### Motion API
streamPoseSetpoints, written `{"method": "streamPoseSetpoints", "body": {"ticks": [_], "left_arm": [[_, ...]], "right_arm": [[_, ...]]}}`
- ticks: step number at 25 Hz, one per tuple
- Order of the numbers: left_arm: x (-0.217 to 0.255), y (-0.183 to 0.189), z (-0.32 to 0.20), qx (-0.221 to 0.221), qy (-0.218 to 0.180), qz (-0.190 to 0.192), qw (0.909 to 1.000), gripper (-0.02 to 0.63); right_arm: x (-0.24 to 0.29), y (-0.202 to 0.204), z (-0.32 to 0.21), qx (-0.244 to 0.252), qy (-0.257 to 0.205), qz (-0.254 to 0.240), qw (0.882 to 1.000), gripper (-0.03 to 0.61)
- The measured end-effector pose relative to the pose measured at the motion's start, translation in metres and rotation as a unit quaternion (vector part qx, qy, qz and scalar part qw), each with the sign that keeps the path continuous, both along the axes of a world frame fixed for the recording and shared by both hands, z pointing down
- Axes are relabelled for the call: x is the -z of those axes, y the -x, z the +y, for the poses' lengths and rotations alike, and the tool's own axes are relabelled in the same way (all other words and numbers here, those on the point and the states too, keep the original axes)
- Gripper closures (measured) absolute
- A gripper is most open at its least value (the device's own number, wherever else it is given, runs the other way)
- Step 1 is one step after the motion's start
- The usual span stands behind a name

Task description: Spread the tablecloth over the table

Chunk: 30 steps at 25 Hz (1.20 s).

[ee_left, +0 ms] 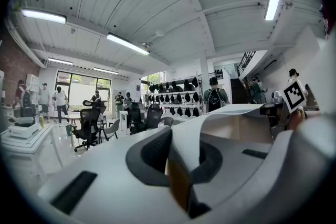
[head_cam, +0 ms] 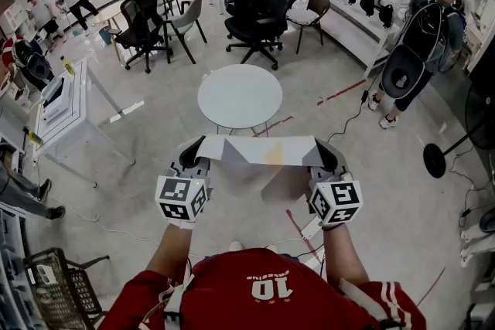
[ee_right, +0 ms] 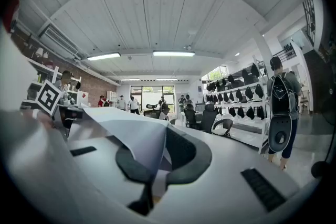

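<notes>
Head view: the cloth [head_cam: 263, 152] is held in the air on the near side of the round tabletop [head_cam: 240, 95], long axis crosswise, with the left gripper [head_cam: 193, 157] and right gripper [head_cam: 329, 157] at its ends, equally near. Left gripper view: fingers [ee_left: 152, 157] pinch the cloth's edge. Right gripper view: fingers [ee_right: 131, 165] likewise pinch it; the tabletop lies ahead of both.

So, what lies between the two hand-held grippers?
The white tablecloth, spanning from the left hand-held gripper to the right hand-held gripper; the head view shows it.
</notes>
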<state>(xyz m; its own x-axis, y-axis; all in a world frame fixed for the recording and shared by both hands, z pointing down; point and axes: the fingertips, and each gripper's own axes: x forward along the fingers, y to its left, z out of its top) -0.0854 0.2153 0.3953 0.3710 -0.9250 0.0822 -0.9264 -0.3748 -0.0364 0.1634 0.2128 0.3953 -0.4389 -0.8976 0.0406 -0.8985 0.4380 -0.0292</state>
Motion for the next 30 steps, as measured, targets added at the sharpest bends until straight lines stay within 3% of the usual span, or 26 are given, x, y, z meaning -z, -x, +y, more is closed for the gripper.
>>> {"method": "streamPoseSetpoints", "body": {"ticks": [30], "left_arm": [[0.015,-0.022,0.019,0.023,-0.018,0.000,0.9996,0.600]], "right_arm": [[0.006,-0.020,0.010,0.031,0.004,-0.001,1.000,0.562]]}}
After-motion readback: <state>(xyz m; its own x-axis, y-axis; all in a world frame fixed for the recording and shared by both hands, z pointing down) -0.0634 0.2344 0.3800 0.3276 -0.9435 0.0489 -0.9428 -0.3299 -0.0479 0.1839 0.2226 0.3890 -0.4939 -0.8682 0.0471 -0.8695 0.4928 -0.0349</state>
